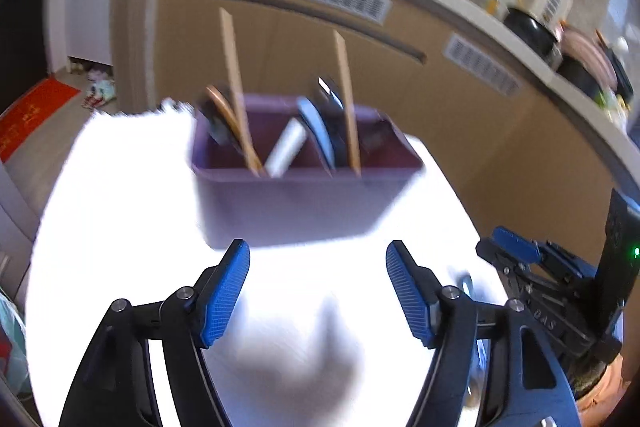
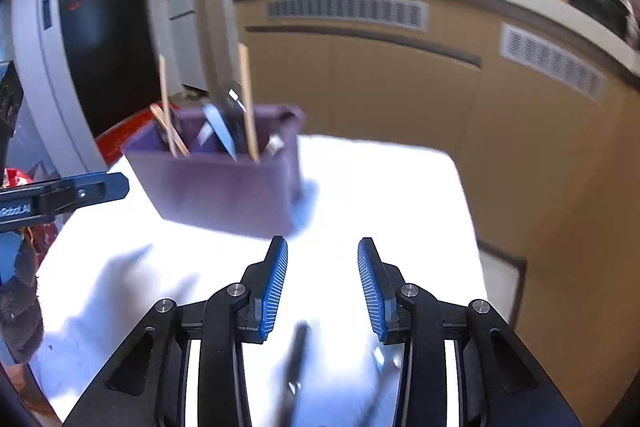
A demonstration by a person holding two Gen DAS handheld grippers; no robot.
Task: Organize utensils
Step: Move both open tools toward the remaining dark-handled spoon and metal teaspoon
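A: How do the two tools stand?

B: The left gripper (image 1: 318,287) hangs over the white counter (image 1: 120,187) with its blue ribbed pads (image 1: 224,297) spread wide and nothing between them. The right gripper (image 2: 323,287) is also parted, somewhat narrower, and holds nothing.

A: What lies closest to them?

B: Under the right gripper, on the near part of the counter, a dark slim utensil (image 2: 296,359) lies blurred, and a shiny one (image 2: 384,359) sits just right of it; I cannot tell what kind either is.

A: And further out?

B: The purple rectangular plastic utensil caddy (image 1: 296,203) stands on the far half of the counter, straight ahead of the left gripper and to the far left of the right one. Two pale wooden sticks (image 1: 236,87) rise upright from it, with a light blue handle (image 1: 318,131), a white handle (image 1: 286,147) and a copper-coloured utensil (image 1: 222,111) leaning between its dividers.

A: Any free space?

B: Bare white surface lies between both grippers and the caddy, and to the caddy's right up to the counter's far right corner (image 2: 448,155). Beyond that edge stands a tan cabinet front with grey vent grilles (image 2: 344,13).
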